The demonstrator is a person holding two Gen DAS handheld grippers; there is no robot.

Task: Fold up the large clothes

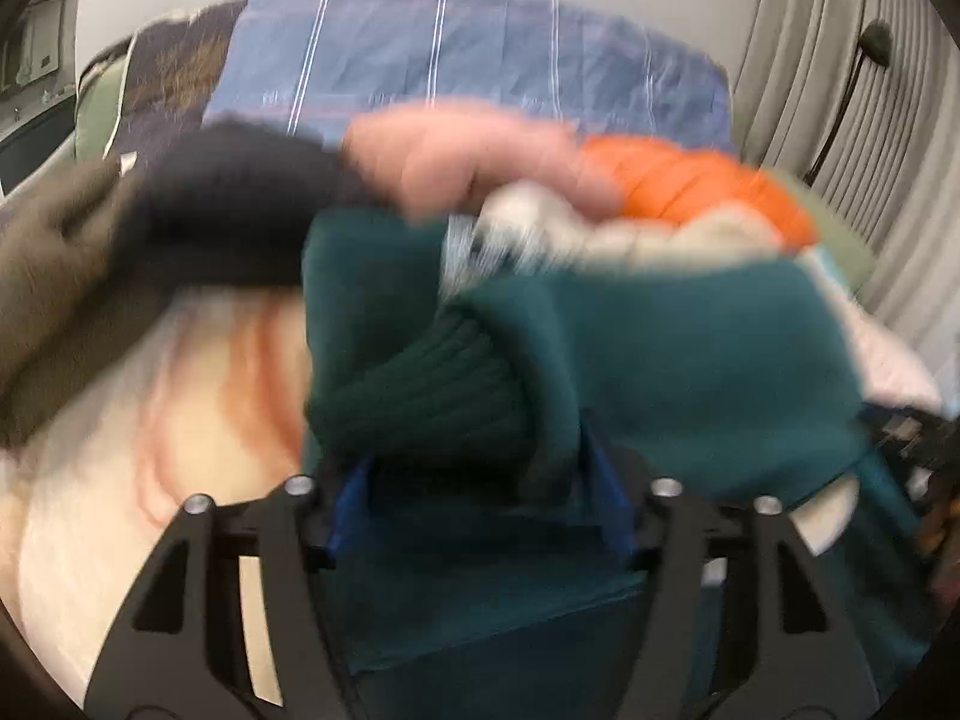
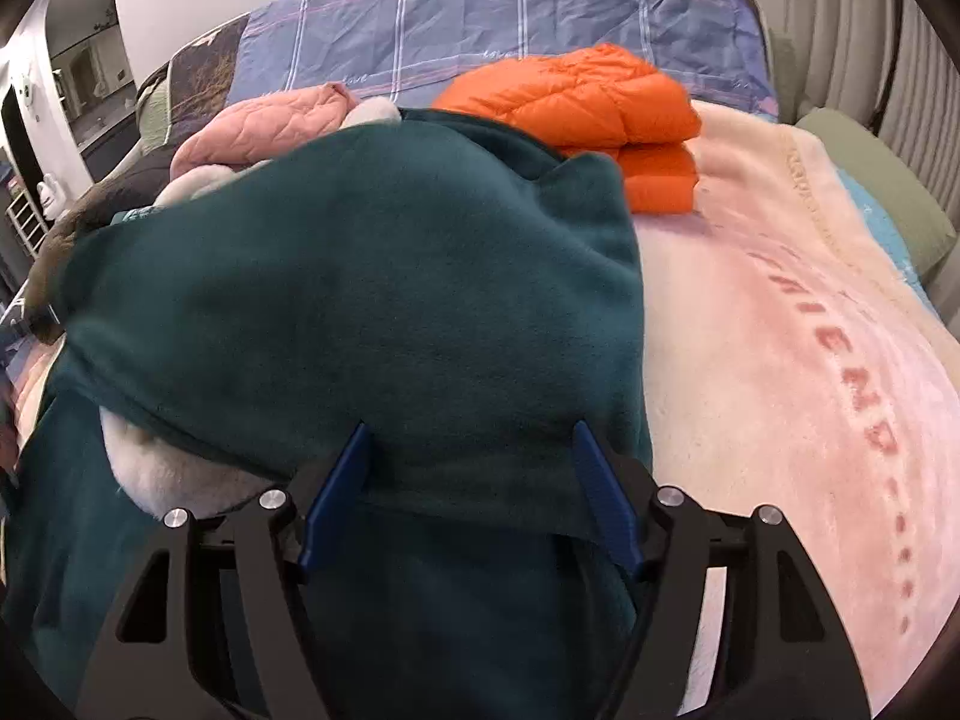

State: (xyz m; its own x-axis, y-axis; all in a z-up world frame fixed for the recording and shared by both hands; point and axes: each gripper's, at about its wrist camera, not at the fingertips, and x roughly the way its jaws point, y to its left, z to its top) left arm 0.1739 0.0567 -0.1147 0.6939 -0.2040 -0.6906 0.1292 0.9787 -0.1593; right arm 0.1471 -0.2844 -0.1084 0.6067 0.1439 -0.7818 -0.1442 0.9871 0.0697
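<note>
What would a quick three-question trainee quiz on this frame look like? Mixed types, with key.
1. True or false: the orange jacket lies folded on the bed.
2. Which garment lies between the fingers of both the left gripper and the right gripper? A) pink jacket B) teal fleece C) striped quilt
3. Fill in: the blanket under the clothes is pale ____.

Key: 1 true; 2 B; 3 pink.

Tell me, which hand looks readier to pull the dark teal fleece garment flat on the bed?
Probably the left gripper: the dark teal fleece garment has its ribbed cuff bunched between its blue fingers. The right gripper only has flat fleece draped over its wide-apart fingers.
</note>
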